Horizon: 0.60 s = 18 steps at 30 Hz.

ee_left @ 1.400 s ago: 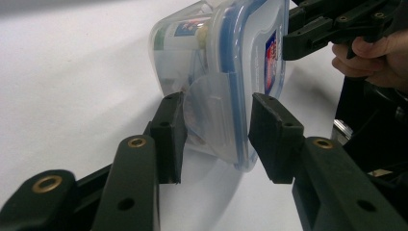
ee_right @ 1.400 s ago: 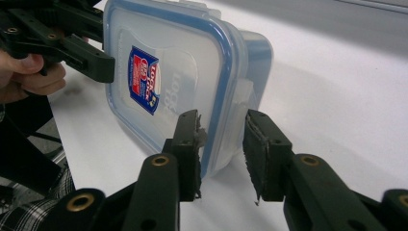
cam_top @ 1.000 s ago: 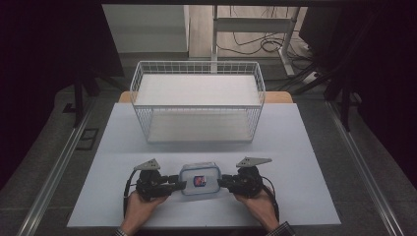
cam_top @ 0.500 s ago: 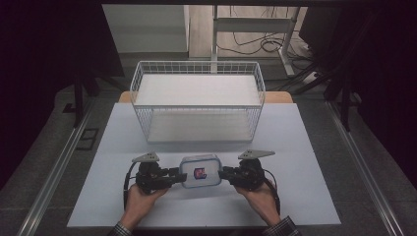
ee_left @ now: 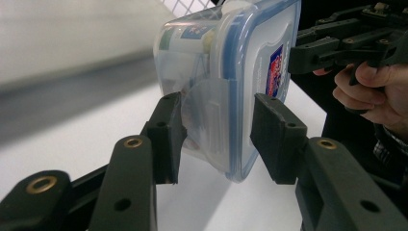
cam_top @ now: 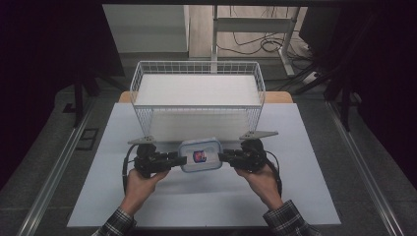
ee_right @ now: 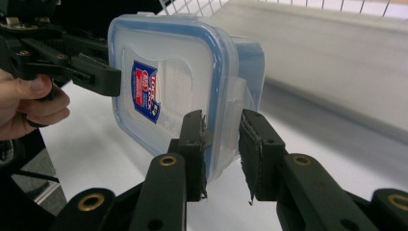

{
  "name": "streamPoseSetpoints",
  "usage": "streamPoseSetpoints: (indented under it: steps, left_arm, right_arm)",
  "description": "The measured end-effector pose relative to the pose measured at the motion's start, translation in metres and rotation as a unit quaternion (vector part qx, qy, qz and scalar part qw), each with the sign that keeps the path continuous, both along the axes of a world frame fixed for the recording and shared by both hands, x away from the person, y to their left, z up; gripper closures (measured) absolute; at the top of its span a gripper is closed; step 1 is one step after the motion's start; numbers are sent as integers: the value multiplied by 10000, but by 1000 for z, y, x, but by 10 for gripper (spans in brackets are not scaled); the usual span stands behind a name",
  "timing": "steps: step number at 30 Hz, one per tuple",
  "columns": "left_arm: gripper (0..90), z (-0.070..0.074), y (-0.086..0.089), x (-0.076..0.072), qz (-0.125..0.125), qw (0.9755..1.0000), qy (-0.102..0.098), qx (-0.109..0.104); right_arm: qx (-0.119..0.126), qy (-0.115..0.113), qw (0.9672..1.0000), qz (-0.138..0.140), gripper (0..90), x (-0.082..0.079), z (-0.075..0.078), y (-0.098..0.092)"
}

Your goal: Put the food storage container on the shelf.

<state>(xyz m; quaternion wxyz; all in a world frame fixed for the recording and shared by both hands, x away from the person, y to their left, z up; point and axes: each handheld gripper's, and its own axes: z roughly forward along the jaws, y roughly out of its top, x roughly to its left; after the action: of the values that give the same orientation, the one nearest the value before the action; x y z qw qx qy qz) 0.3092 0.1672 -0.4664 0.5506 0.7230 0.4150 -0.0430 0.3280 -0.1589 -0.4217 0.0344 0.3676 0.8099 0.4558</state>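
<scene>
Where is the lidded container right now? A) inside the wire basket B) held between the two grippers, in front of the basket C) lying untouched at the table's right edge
B: the container is gripped at its two ends by the left gripper and the right gripper, on the person's side of the wire basket.

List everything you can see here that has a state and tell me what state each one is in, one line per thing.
Plastic container: lid on, held between both grippers, lifted off the table.
Side clip: folded down against the container wall.
Left gripper: shut on the container's left end.
Right gripper: shut on the container's right end.
Wire basket: upright, open-topped, nothing visible inside.
</scene>
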Motion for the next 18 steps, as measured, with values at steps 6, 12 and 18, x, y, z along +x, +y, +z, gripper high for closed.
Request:
streamPoseSetpoints:
  steps: [6,12,18]
  left_arm:
    - [553,18,3,9,39,10000,-87,4]
    - [553,46,7,23,68,9998,-206,16]
    - [553,67,10,36,69,9996,-263,-52]
  right_arm:
    - [82,-60,9999,-20,713,9,16,3]
    - [286,-137,9995,-58,714,23,39,4]
    - [418,-200,9988,-127,714,33,60,7]
